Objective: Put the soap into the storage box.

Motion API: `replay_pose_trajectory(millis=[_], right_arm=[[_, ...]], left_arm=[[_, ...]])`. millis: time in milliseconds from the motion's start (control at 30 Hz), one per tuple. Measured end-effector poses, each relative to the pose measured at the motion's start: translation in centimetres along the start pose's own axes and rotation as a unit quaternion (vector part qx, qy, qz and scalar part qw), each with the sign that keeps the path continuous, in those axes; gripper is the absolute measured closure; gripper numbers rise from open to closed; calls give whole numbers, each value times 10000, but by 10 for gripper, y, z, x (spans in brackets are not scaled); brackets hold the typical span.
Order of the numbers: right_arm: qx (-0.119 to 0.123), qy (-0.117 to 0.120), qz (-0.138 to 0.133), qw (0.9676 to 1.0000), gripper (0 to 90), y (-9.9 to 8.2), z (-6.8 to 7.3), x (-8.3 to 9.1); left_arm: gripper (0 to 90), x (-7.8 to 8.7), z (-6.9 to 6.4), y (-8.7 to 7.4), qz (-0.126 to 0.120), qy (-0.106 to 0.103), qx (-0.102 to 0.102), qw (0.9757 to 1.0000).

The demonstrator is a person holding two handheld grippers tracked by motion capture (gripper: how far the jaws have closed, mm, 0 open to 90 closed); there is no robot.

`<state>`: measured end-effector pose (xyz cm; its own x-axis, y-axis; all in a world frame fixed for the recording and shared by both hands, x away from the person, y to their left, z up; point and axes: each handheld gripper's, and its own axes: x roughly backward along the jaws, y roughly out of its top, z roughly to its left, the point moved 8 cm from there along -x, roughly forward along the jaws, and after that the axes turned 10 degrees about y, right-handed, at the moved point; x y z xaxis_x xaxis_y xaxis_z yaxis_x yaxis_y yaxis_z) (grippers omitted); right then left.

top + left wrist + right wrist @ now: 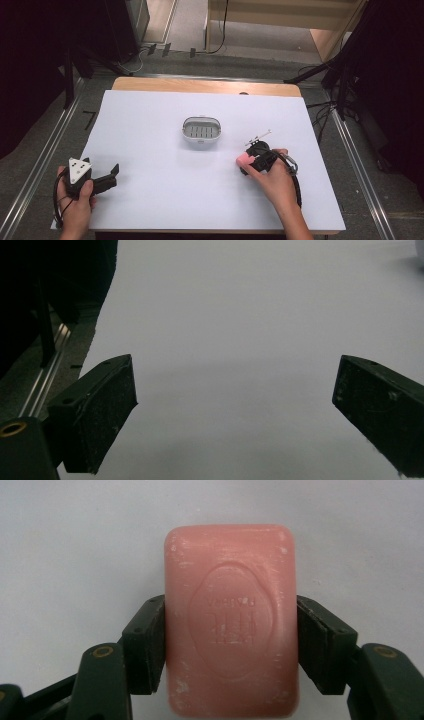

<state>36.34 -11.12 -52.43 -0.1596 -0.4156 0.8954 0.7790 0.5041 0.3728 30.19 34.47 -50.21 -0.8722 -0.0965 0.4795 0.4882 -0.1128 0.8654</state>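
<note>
The table (150, 210) is lying under one white sheet (150, 125), which is covering nearly all of it; only a strip of wood is showing along the far edge, and the near edge is running out of the high view. One pale oval soap dish (201, 130) with a slotted floor is sitting near the middle of the sheet, well apart from both of my hands.

I am holding two tongs. My left tongs (111, 176) are resting at the near left of the sheet, with their grey three-cornered plate facing up; in the left gripper view their two black jaws are standing wide apart over bare white sheet, with nothing between them (235, 405).

My right tongs (248, 161) are lying at the near right, and my hand is hiding most of their body in the high view. Their jaws are pressing on the two long sides of one pink bar of soap (231, 620), which is lying flat on the sheet. The near end of the bar is being cut off by the bottom edge of the right gripper view. An oval stamp with raised lettering is showing on its top face, seen upside down and too worn for me to read.
</note>
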Motion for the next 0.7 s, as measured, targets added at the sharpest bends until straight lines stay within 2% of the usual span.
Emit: replay_pose_trajectory(millis=[133,467,700], right_arm=[[45,9,18,10000,373,0,-1,0],[-23,55,57,10000,375,-1,-1,0],[127,-12,102,9999,378,0,-1,0]], left_arm=[[44,0,0,0,10,12,-6,10000],[45,0,-1,0,4,37,-83,10000],[49,0,-2,-1,-5,65,-126,9999]])
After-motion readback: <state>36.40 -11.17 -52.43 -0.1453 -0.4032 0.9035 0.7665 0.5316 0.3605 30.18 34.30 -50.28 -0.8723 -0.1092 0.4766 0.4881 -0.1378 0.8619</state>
